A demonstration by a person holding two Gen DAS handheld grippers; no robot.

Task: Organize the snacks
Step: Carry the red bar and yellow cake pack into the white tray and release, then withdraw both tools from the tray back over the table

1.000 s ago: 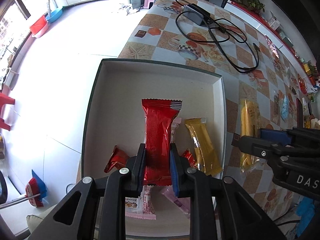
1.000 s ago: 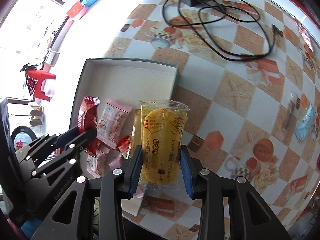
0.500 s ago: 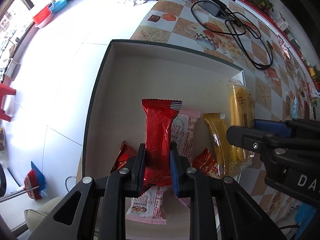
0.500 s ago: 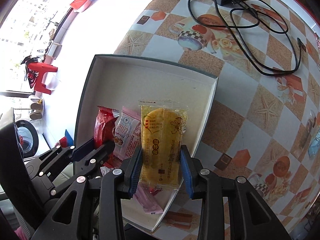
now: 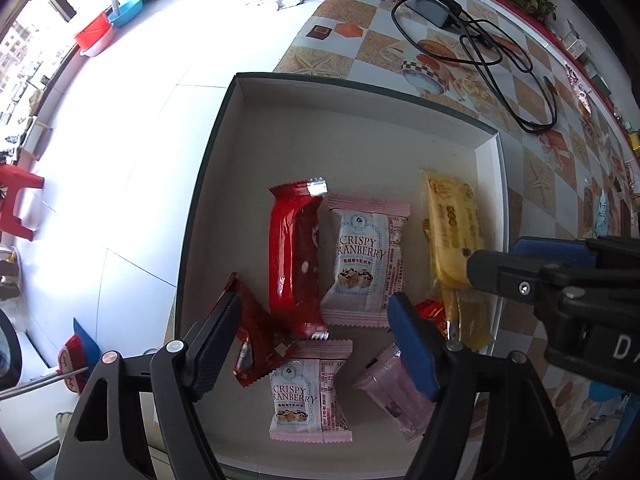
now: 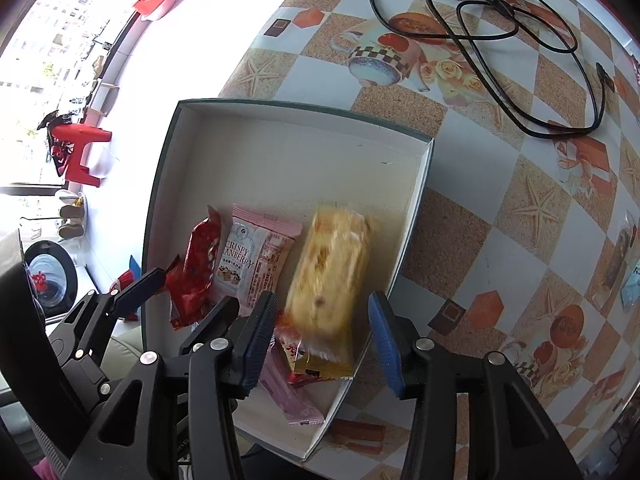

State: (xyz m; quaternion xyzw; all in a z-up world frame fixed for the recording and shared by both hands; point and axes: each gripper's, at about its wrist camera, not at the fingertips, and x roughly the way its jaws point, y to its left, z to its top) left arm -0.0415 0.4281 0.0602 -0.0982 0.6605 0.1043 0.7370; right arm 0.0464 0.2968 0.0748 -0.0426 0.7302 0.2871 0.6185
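Observation:
A white box with a dark rim [image 5: 208, 184] [image 6: 160, 208] sits at the table's corner. In it lie a red bar [image 5: 294, 256], two pink cranberry packets [image 5: 366, 260] [image 5: 310, 392], a small red pack [image 5: 256, 340], a purple pack [image 5: 394, 396] and a gold stick. My left gripper [image 5: 316, 340] hangs over them with jaws opening and nothing gripped. My right gripper [image 6: 320, 344] is opening too. The yellow cake pack [image 6: 328, 276] [image 5: 452, 232] is blurred between its pads, free of both, by the box's right wall.
A black cable [image 6: 520, 40] and its power adapter [image 5: 428, 0] lie on the patterned tablecloth beyond the box. More snacks [image 6: 620, 256] sit at the table's far right. The table edge drops to a white floor on the left, with a red stool [image 6: 80, 152].
My left gripper has opened and the red bar now lies in the box. My right gripper has opened and released the yellow cake pack, which is dropping by the box's right wall.

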